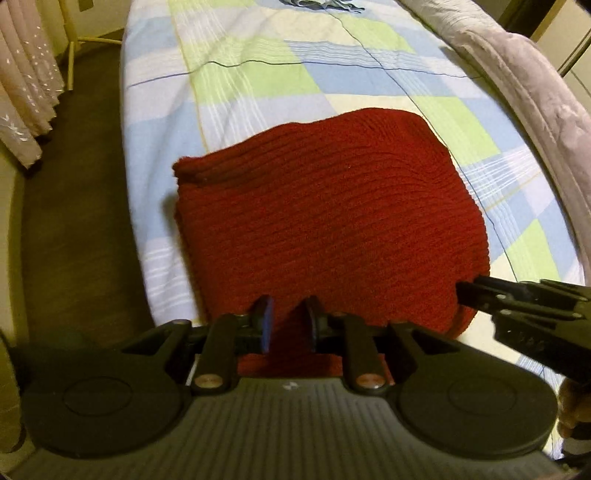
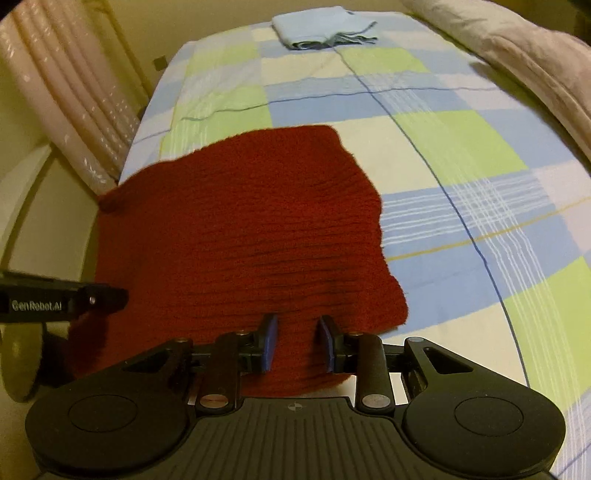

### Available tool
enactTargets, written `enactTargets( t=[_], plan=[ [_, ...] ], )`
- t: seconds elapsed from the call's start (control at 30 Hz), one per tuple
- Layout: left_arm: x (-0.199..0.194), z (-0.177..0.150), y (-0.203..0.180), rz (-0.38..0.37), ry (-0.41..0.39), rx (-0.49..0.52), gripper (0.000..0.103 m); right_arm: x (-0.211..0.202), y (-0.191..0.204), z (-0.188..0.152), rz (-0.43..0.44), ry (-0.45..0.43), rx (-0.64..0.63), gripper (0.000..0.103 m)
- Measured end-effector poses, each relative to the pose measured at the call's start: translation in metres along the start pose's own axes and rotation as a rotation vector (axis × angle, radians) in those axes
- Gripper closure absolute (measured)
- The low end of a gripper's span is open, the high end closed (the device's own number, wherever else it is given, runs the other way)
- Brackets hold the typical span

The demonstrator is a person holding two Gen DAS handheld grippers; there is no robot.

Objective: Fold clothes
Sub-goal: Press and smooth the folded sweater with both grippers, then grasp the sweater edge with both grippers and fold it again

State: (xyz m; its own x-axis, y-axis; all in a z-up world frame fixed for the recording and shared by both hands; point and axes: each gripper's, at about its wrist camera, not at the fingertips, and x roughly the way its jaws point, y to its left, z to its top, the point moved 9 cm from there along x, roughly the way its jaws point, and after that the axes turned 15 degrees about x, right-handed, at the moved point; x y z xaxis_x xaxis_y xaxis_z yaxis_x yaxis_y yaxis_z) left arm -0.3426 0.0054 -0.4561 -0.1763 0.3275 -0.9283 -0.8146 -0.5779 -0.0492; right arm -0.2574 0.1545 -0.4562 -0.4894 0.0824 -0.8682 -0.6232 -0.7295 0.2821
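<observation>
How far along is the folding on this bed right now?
Done: a light blue fringed cloth lies folded at the far end of the checked bed sheet. In hand: the red knit garment already shows stacked layers at its left edge, and the left hand-held gripper and right hand-held gripper both sit at its near edge with fingers apart. Left: probably another fold, then setting it aside.

Red ribbed knit [image 1: 325,229], folded flat, on checked bed sheet [image 1: 251,81]
</observation>
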Motion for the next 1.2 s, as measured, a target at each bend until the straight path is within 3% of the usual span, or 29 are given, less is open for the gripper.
enactTargets(
  t=[0.07, 0.1, 0.47, 0.57, 0.7, 0.8, 1.03, 1.2],
  plan=[
    [-0.007, -0.001, 0.002, 0.003, 0.018, -0.010, 0.073, -0.008, -0.002, -0.001, -0.001, -0.001, 0.020, 0.042],
    [-0.010, -0.002, 0.003, 0.004, 0.027, -0.016, 0.072, -0.011, -0.003, -0.002, -0.001, -0.003, 0.029, 0.038],
    [-0.020, -0.010, 0.013, -0.004, 0.057, -0.044, 0.065, -0.042, -0.018, -0.009, -0.022, -0.011, 0.117, 0.038],
    [-0.026, -0.019, 0.021, -0.083, 0.011, -0.117, 0.064, -0.039, -0.021, -0.010, -0.016, 0.005, 0.128, 0.038],
    [-0.030, -0.048, 0.048, -0.239, -0.094, -0.299, 0.061, -0.038, -0.029, -0.012, 0.040, 0.052, 0.121, 0.038],
    [-0.022, -0.060, 0.066, -0.310, -0.120, -0.390, 0.059, -0.035, -0.044, -0.009, 0.071, 0.081, 0.162, 0.038],
    [0.013, -0.058, 0.083, -0.409, -0.184, -0.523, 0.053, -0.031, -0.074, 0.013, 0.154, 0.047, 0.393, 0.038],
    [0.046, -0.066, 0.084, -0.500, -0.195, -0.685, 0.050, -0.017, -0.078, 0.020, 0.215, 0.061, 0.467, 0.038]
  ],
)
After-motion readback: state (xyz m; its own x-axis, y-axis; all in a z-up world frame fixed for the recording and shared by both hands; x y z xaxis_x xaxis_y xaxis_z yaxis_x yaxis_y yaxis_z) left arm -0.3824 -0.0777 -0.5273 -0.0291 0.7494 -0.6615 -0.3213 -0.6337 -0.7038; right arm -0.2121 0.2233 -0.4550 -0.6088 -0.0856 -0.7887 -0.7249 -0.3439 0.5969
